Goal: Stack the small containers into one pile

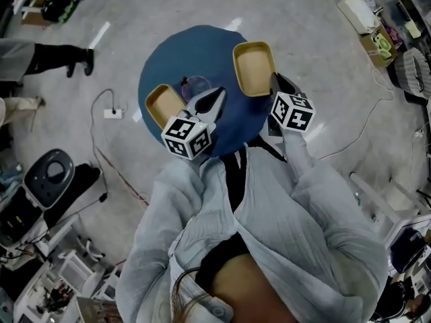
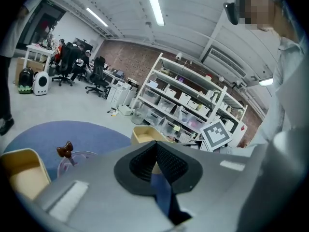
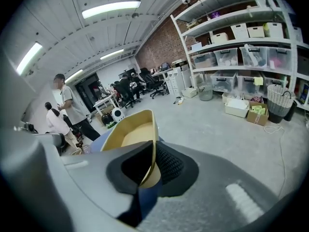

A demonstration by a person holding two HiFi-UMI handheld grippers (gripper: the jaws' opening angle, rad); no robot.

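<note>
Two small yellow containers show over the round blue table [image 1: 182, 59]. One container [image 1: 163, 105] rests at the table's left, also seen low and left as the container [image 2: 21, 170]. My right gripper [image 1: 275, 83] is shut on the near rim of the other container [image 1: 254, 68], and that rim sits edge-on between the pads [image 3: 166, 166] while the container [image 3: 130, 132] tilts away. My left gripper [image 1: 214, 103] points between the two containers. Its pads [image 2: 166, 161] meet at the tips with nothing held. Past them lies the held container [image 2: 145, 134].
A clear dish with a brown bow-shaped knob [image 2: 65, 151] stands on the table between the containers. On the floor lie a power strip [image 1: 112, 113] and cables. Shelves with bins [image 3: 241, 37] line the wall, and people stand at the left [image 3: 72, 108].
</note>
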